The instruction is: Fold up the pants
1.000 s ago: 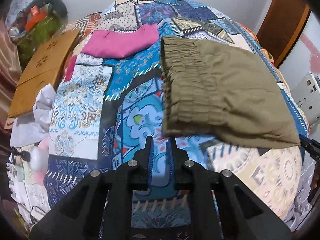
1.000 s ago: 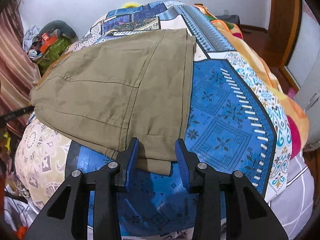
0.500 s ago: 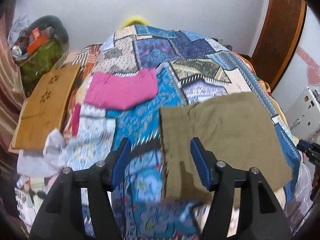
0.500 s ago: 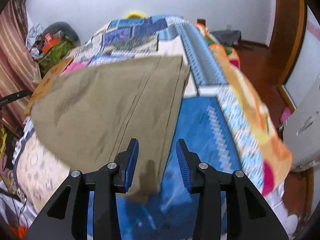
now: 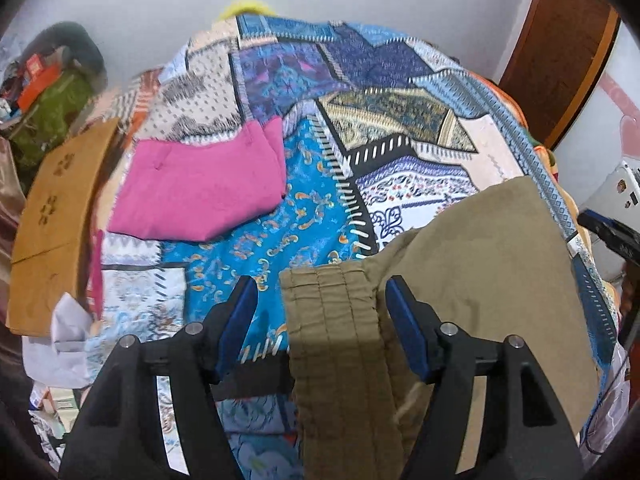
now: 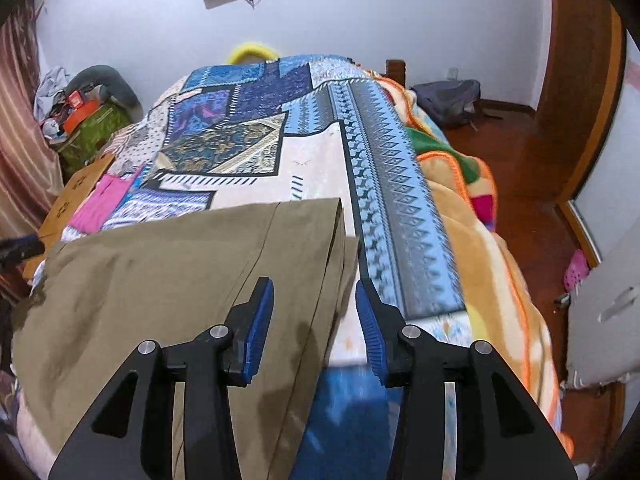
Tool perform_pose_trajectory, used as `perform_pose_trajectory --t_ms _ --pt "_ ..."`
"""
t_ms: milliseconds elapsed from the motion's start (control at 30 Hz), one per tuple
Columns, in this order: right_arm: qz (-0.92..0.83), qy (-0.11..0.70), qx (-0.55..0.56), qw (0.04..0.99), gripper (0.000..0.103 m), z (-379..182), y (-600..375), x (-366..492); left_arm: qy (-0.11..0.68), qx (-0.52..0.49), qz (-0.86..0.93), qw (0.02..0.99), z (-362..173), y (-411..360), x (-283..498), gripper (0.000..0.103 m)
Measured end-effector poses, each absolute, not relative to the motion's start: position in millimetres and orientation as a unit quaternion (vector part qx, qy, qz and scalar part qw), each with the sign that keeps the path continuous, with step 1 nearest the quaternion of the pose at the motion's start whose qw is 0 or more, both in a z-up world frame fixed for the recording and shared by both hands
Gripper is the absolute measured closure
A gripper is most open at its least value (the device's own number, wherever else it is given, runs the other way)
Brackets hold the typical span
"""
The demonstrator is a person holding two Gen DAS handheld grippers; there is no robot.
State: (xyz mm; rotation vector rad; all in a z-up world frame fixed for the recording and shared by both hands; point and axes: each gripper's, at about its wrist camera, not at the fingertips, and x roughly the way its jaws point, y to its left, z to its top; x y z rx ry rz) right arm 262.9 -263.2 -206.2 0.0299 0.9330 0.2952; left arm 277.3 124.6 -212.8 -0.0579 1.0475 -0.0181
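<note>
Lying folded on the near part of the patchwork bedspread [image 5: 304,208], the olive pants [image 5: 480,264] show their gathered elastic waistband at the left end in the left wrist view and their stacked leg hems at the right end in the right wrist view [image 6: 168,280]. Farther along the bed and to the left rests a folded pink garment [image 5: 200,192], well apart from the pants, with open bedspread between them. A brown cardboard sheet [image 5: 56,216] leans along the bed's left edge, and beside it near the far left corner sits a heap of clutter with a green bag [image 5: 52,116]. On the right side an orange blanket [image 6: 480,248] drapes over the bed's edge down toward a wooden floor, where a dark backpack [image 6: 448,100] lies by the far wall. The middle and far stretch of the bedspread is bare.

The left gripper [image 5: 320,300] stands released, its blue pads wide apart, having just been opening; the waistband lies below between them, touching neither pad. The right gripper [image 6: 316,312] is also released, its jaws having just been opening a little; the hem corner of the pants shows between its pads without being pinched.
</note>
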Motion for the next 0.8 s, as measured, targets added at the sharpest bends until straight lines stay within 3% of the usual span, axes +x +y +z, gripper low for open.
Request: perform_pose_trajectory --t_ms 300,400,800 --pt "0.151 0.473 0.018 0.868 0.065 -247 -250 329 0.509 -0.098 -0.018 0.855 -243 143 288 0.034" --pt "0.154 0.499 0.004 0.853 0.087 -265 -241 337 0.500 -0.097 -0.004 0.861 -245 144 286 0.034" --pt "0.124 0.498 -0.103 0.852 0.088 -250 -223 317 0.504 -0.064 0.036 0.860 -230 135 279 0.035"
